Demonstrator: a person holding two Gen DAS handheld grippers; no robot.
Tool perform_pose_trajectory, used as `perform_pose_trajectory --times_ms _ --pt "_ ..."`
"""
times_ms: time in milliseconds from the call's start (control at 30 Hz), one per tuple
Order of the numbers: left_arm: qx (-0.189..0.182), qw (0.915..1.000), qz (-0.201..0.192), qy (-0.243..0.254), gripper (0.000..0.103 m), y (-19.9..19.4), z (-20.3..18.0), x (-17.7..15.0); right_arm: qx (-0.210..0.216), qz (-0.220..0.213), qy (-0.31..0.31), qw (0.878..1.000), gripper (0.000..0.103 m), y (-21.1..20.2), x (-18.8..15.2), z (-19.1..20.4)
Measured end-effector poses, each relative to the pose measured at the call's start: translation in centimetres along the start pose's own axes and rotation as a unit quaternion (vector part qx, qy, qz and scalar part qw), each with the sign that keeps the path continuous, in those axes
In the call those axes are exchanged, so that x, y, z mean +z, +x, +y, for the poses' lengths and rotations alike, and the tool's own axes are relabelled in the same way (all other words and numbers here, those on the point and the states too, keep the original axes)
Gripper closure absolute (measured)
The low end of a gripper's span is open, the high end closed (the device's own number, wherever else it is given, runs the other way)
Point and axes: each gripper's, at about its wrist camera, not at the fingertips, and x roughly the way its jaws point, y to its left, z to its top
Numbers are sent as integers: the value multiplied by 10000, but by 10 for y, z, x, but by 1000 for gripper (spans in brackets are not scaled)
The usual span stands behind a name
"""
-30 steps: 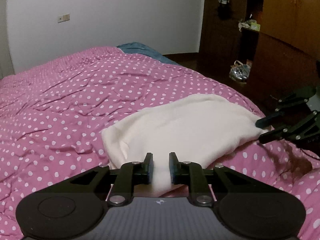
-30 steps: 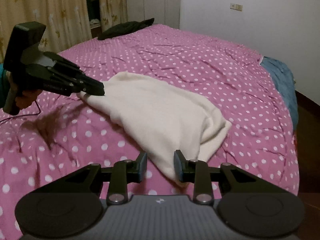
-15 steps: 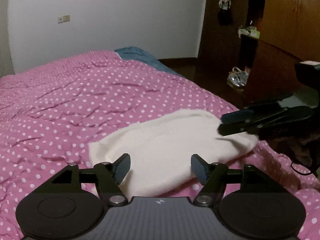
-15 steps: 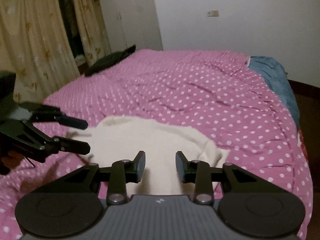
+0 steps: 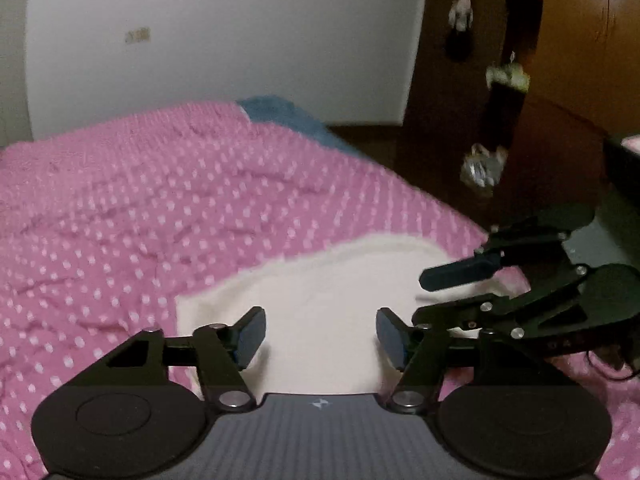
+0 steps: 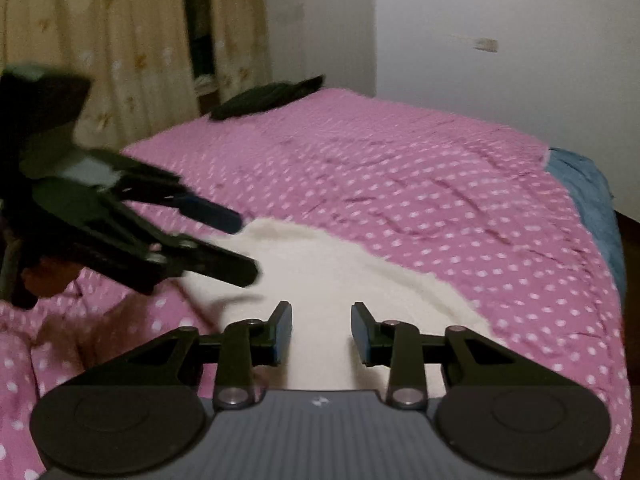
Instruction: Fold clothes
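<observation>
Garment [image 5: 320, 300], cream & soft, lies in a compact flattish heap on pink polka-dot bedspread [image 5: 120, 208], lower centre of both views. Left gripper [image 5: 320, 336] hangs over its near edge w/ fingers spread wide, nothing held; right gripper [image 6: 321, 330] partly open, also empty, cloth showing btwn its pads. Both frames blurred, so fold lines unreadable — could be a finished fold or a bundle awaiting one. If more folding is due: pinch both layers at the corners, lift evenly w/ both tools, lay down w/o dragging the spread.
</observation>
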Motion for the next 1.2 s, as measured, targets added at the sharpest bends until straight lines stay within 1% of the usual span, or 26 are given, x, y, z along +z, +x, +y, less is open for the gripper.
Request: perform_pose_trajectory --times_ms 67,133,267,333,467,667,767,800,933,1067,1200 --pt "-39 9998 176 93 44 4 -2 -9 57 163 -169 9997 75 3 -7 6" --pt "-83 9995 189 220 44 1 -7 -21 140 305 -226 9992 76 5 -14 10" --pt "-67 9982 84 583 44 -8 -20 -41 236 438 -276 9984 76 4 -24 13" --pt "7 9970 17 771 42 -9 -24 -45 273 442 -177 9985 76 4 -26 12" --pt "-15 9977 1 678 42 -13 -22 -45 249 447 -235 9984 76 -1 -27 16" --pt "-35 9977 -59 680 39 -22 -19 -38 422 406 -153 9982 76 -10 -10 5" --pt "-81 9978 -146 646 39 -26 -20 -29 440 212 61 9988 76 -12 12 -8" --pt "-98 9979 -119 623 39 -25 -19 -29 430 159 131 9989 76 -10 19 -13" --pt "-169 9984 -15 533 39 -17 -17 -28 372 122 591 9975 75 16 43 -31" --pt "-248 9987 85 439 39 -12 -14 -31 371 460 864 9945 76 59 49 -38" --pt "-305 9985 74 455 38 -14 -13 -37 316 827 1051 9905 76 98 54 -45"
